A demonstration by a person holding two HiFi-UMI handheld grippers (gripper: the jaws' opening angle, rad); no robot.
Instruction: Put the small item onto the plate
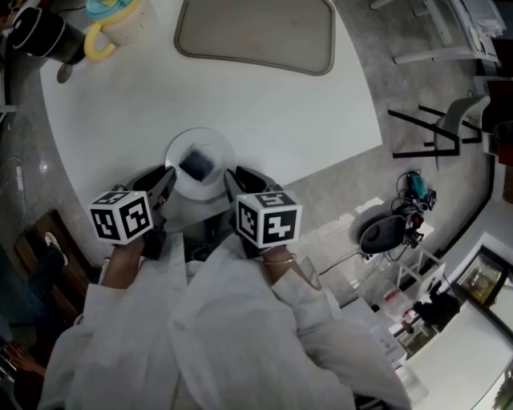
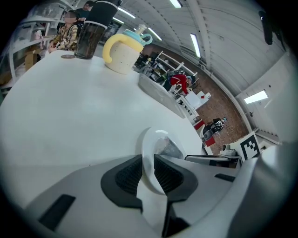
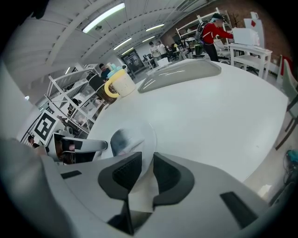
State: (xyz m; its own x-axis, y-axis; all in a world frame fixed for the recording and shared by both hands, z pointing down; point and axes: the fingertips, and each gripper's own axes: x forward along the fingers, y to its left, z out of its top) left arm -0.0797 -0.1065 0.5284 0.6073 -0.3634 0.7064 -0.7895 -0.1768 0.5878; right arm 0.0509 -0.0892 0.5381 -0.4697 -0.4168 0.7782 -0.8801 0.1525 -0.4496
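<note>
A white plate (image 1: pixel 181 150) is at the near edge of the white table (image 1: pixel 264 112), with a small dark grey item (image 1: pixel 197 166) lying on it. My left gripper (image 1: pixel 166 182) is shut on the plate's left rim and my right gripper (image 1: pixel 232 182) on its right rim. In the left gripper view the plate (image 2: pixel 150 153) stands edge-on between the jaws of the left gripper (image 2: pixel 148 173), the item (image 2: pixel 168 148) just past them. The right gripper view shows the plate (image 3: pixel 145 134) pinched by the right gripper (image 3: pixel 145 169), with the item (image 3: pixel 121 139) to the left.
At the table's far left stand a cream cup with a yellow handle (image 1: pixel 114 22) and a dark tumbler (image 1: pixel 44 36). A grey tray (image 1: pixel 256 34) lies at the far middle. Right of the table, on the floor, are a black chair frame (image 1: pixel 441 128) and cabled gear (image 1: pixel 389 228).
</note>
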